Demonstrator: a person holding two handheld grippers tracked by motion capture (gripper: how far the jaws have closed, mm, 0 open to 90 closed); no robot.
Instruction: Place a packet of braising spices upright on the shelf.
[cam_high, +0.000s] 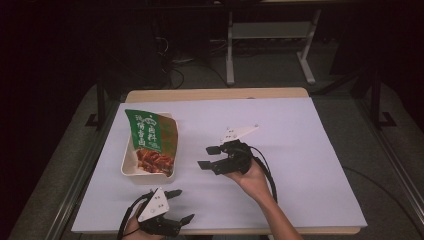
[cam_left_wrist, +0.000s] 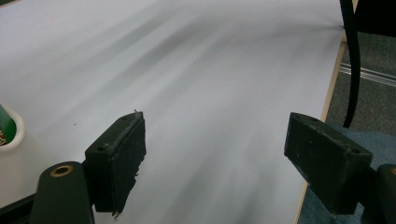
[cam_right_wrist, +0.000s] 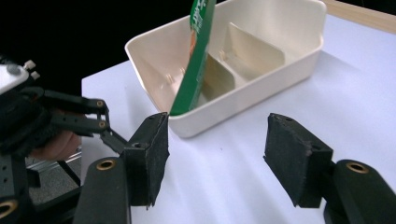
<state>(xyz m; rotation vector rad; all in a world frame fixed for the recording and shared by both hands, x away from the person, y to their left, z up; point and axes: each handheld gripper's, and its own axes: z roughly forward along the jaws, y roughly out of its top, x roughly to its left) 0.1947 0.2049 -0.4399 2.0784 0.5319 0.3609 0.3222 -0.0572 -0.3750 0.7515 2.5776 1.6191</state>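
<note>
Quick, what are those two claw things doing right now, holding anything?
Left gripper: open, holding nothing, near the table's front edge.
Right gripper: open, holding nothing, beside the tray with the green packet.

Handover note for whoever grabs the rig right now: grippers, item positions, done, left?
Left gripper: open, empty, at the near table edge.
Right gripper: open, empty, jaws pointing at the tray from mid-table.
Green food packet: resting in the cream divided tray, leaning over its rim, not lying flat.
Done: packet is in the tray, nothing gripped.
Left: probably seat the packet flat or reposition it; the right gripper is the closer one.
</note>
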